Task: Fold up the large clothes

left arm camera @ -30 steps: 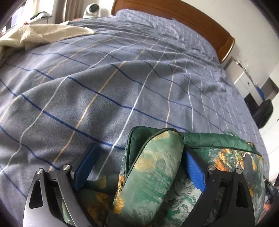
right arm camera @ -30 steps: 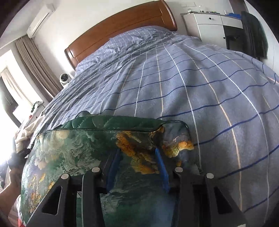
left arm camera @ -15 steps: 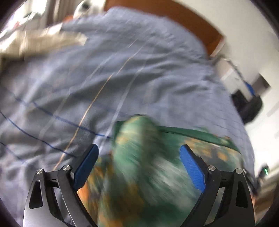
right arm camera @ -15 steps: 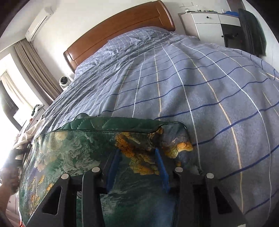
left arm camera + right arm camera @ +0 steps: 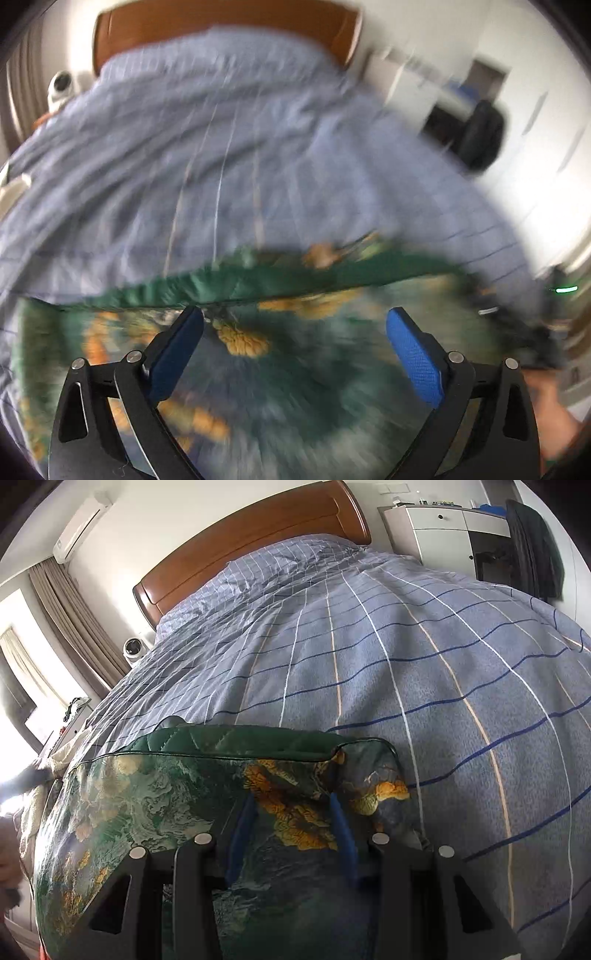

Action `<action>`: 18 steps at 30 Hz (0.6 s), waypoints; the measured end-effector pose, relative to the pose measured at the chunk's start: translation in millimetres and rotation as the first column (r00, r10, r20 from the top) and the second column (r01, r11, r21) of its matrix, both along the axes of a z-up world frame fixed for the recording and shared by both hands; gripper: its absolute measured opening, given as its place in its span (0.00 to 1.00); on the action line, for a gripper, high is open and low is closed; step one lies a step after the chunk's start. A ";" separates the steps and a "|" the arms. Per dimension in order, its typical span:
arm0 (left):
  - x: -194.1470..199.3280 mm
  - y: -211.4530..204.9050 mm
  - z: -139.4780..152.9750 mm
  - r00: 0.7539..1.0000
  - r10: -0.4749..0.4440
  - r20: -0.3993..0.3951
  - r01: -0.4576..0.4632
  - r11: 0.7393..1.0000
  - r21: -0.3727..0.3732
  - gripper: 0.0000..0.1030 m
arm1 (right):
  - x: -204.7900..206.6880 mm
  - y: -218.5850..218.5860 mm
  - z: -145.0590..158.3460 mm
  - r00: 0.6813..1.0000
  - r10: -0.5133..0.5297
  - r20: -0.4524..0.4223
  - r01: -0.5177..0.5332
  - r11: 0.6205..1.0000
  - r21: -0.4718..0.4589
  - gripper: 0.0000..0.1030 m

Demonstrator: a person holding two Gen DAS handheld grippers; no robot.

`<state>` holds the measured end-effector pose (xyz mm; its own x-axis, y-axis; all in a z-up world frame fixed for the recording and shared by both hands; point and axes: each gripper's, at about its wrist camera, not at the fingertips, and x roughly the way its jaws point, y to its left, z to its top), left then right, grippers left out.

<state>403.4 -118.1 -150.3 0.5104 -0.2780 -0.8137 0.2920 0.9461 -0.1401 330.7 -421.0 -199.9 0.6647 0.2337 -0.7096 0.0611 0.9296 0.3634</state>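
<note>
Green garment [image 5: 166, 805] on checked bedspread [image 5: 406, 657]

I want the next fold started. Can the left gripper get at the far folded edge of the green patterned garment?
Probably yes: the left gripper is open above the green patterned garment, and nothing covers its far folded edge, though the view is blurred.

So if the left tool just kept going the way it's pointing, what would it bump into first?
Most likely the green, orange-patterned quilted garment lying right under the left tool, whose blue pads stand wide apart with nothing pinched. Beyond it lies the grey-blue checked bedcover. The picture is blurred, so depth is uncertain.
</note>
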 end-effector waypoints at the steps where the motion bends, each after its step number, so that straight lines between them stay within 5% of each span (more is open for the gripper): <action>1: 1.7 -4.6 -17.6 0.999 -0.008 -0.039 0.009 0.999 0.032 0.97 | -0.1 -0.2 -0.3 1.000 0.000 0.000 0.000 1.000 0.001 0.41; 3: -1.7 -8.1 -31.9 0.999 -0.018 -0.027 0.020 0.998 0.057 0.99 | 0.1 -0.4 -0.2 1.000 0.000 0.000 0.000 1.000 0.001 0.41; 9: -52.9 -3.6 -3.0 0.993 -0.120 0.014 0.118 0.987 0.113 0.98 | 0.1 -2.1 -0.6 1.000 0.000 0.001 0.000 1.000 0.014 0.41; 18: -92.0 5.1 -22.2 0.991 -0.127 0.048 0.124 0.990 0.066 0.99 | 0.7 -1.5 -0.5 1.000 0.003 -0.003 -0.003 1.000 0.011 0.42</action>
<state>311.4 -112.9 -172.5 0.5165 -0.2915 -0.8051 0.4140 0.9081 -0.0631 331.4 -422.5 -200.4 0.6617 0.2439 -0.7090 0.0594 0.9256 0.3738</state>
